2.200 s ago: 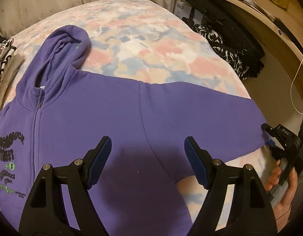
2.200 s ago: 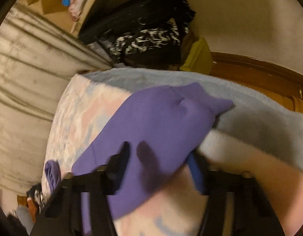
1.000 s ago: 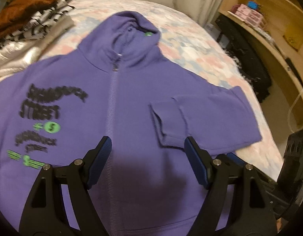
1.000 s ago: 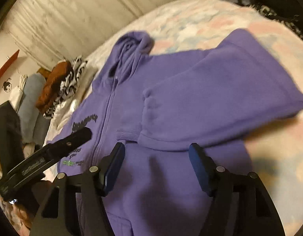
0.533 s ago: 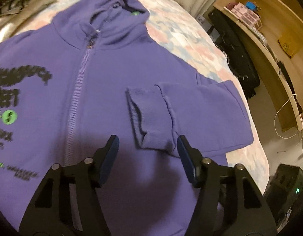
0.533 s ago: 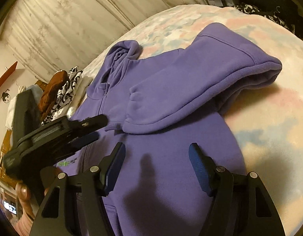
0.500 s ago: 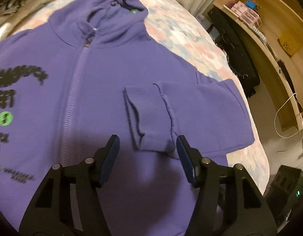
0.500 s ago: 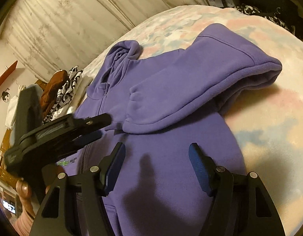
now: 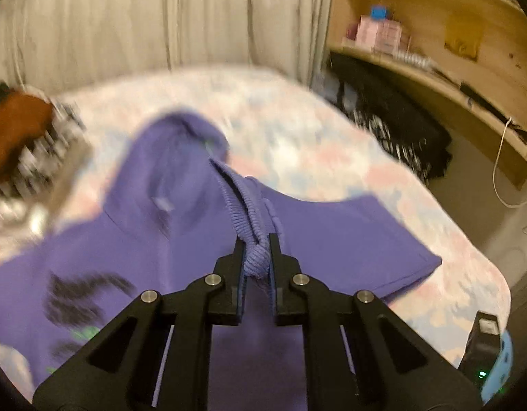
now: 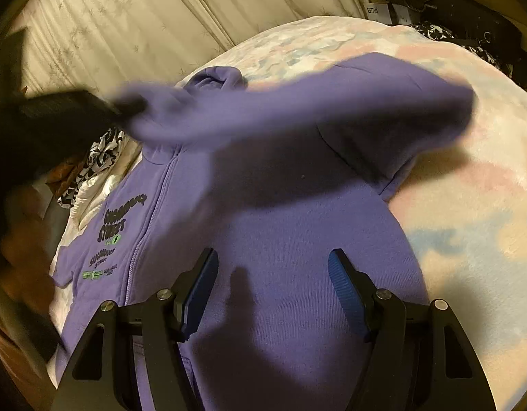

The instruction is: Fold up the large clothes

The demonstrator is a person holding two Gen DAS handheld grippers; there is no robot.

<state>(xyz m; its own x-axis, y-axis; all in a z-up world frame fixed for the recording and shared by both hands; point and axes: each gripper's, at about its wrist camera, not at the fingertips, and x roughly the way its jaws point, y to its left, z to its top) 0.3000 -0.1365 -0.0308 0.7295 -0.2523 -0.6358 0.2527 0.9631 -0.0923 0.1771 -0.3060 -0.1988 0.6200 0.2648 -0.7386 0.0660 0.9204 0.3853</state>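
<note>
A purple zip hoodie (image 10: pixel 280 233) with black and green print lies front-up on the pastel bed (image 10: pixel 486 205). My left gripper (image 9: pixel 256 239) has its jaws closing, and the pads press on the ribbed cuff (image 9: pixel 244 212) of the sleeve. The sleeve (image 10: pixel 315 102) hangs stretched above the hoodie's chest, and in the right wrist view the left gripper (image 10: pixel 75 113) is a dark blur at its end. My right gripper (image 10: pixel 272 257) hovers open over the hoodie's lower body with nothing between its fingers.
A pile of brown and patterned clothes (image 9: pixel 20 137) lies at the bed's far left. Cream curtains (image 9: pixel 161 17) hang behind the bed. At the right are black bags (image 9: pixel 393 123), a wooden desk with shelves (image 9: pixel 434 68) and the bed's edge.
My left gripper shut on the sleeve cuff and lifted it off the hoodie's chest, so the sleeve now hangs raised. The right gripper shifted slightly and stayed open.
</note>
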